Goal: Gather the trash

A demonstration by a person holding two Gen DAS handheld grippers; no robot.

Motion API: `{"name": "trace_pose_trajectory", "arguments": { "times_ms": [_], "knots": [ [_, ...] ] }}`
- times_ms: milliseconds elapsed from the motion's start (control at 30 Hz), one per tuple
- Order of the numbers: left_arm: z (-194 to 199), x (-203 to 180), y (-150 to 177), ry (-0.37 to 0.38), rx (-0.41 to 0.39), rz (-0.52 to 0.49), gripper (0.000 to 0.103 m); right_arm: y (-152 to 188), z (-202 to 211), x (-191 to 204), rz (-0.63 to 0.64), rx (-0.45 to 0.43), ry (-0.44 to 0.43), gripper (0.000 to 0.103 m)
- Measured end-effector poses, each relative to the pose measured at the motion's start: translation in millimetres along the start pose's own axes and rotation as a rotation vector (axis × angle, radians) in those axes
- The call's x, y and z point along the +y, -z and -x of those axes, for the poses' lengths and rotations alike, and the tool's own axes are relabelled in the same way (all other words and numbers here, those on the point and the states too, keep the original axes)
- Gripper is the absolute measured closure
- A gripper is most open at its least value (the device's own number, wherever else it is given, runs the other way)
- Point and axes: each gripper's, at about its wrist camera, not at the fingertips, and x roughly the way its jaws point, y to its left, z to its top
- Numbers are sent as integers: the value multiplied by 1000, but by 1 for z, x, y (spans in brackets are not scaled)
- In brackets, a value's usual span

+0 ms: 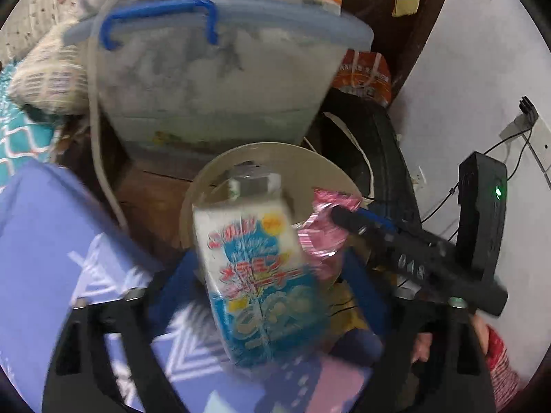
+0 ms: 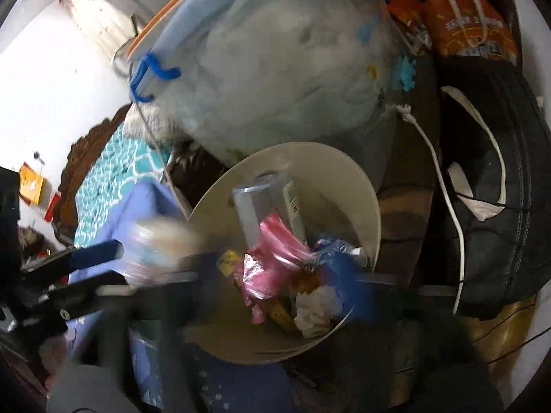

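Observation:
A beige round waste bin stands on the floor and holds several pieces of trash. In the right wrist view the bin holds a clear bottle, a pink wrapper, blue plastic and crumpled white paper. My left gripper is shut on a blue and white packet at the bin's near rim. It also shows blurred in the right wrist view. My right gripper hangs over the bin, blurred. In the left wrist view its fingers touch the pink wrapper.
A clear storage box with a blue handle stands behind the bin. A black bag and a white cable lie to the right. A lilac patterned bed cover is at left. An orange bag sits far right.

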Motion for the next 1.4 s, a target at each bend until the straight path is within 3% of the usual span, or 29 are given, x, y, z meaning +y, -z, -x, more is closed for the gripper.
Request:
{"name": "trace_pose_trajectory", "arguments": {
  "times_ms": [133,267,367,467,633,933,1133,1400],
  "knots": [
    [-6,3,-6,-2,3,36,10,-7,13,-2,6,-97,42,21],
    [20,16,10,-3,-42,59,10,1,45,-2,-14,-184,31,21],
    [47,28,34,5,-76,84,10,16,58,18,-18,-208,-4,21],
    [74,41,64,-3,-108,109,10,60,77,32,-1,-208,-34,21],
    [132,55,130,-123,-189,131,10,113,92,69,-3,-209,-77,21],
    [195,65,229,-317,-257,157,10,197,121,133,20,-195,-77,20],
    [231,79,277,-414,-299,224,10,217,142,158,44,-192,-73,15],
    [258,95,310,-451,-323,286,9,228,155,177,43,-193,-86,10]
  ]
}}
